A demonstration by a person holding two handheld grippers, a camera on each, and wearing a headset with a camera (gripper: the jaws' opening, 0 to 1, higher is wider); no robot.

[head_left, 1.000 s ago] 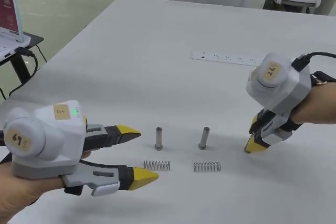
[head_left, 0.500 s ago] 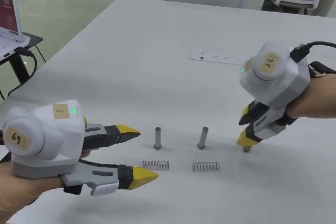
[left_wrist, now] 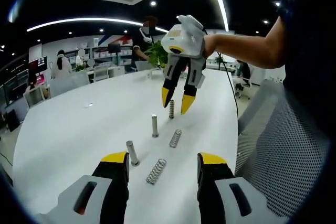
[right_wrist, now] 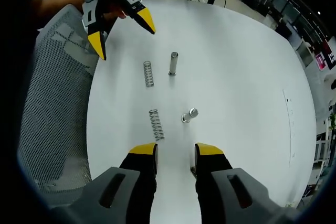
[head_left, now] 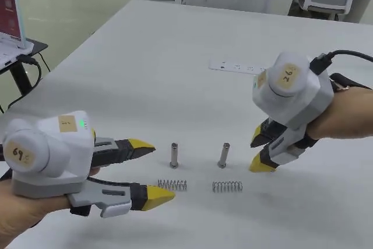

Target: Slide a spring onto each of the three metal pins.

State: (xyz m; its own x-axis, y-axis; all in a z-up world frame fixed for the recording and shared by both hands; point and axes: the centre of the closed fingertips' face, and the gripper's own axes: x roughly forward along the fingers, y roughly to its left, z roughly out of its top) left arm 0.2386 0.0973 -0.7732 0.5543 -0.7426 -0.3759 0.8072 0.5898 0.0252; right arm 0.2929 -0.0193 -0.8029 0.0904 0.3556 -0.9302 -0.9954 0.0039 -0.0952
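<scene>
Springs (head_left: 173, 185) lie loose on the desk (head_left: 175, 74), just before two bare pins (head_left: 173, 155). They look light, bouncy and apt to roll, so pinch gently mid-coil. Left tool (head_left: 150, 172) and right tool (head_left: 259, 150) gape, empty.

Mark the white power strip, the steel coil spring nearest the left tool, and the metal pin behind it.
White power strip (head_left: 236, 66), head view, top face.
Steel coil spring (head_left: 172, 185), head view, middle coils.
Metal pin (head_left: 173, 155), head view, shaft.
</scene>
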